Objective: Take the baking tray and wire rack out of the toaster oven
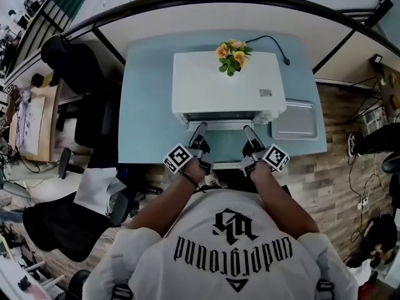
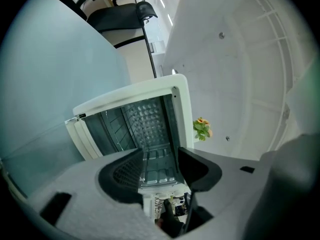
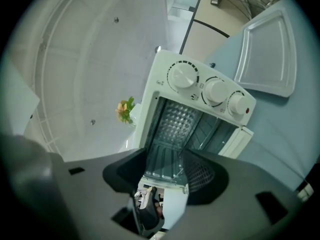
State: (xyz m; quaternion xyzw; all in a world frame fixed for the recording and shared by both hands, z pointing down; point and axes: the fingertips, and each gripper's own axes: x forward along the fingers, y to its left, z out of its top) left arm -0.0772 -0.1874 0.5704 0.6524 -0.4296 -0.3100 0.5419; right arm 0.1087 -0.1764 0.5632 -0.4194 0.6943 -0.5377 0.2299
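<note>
Quick status check: you're about halfway. The baking tray is already out. It lies flat on the tabletop just to the right of the toaster oven, so that part's done.

What's left is the wire rack. Both gripper views show thin grid lines low in the cavity, next to the white edge of the dropped-open door. I read those as the rack still sitting inside. I can't tell how much is rack and how much is reflection in the door glass, so take that with a grain of salt.

Your left hand-held gripper and right hand-held gripper are both right at the oven's mouth, side by side. Each is rolled onto its side, so one jaw sits above the other. Both have their jaws apart with nothing pinched between the pads, and all you see between them is the oven's interior. So there's no grip on the rack yet.

My guess for the rest: get a jaw over and under the rack's front wire on each side, clamp, slide it straight out and park it on the tabletop. Mind the flowers on top of the oven in case the whole thing shifts.
</note>
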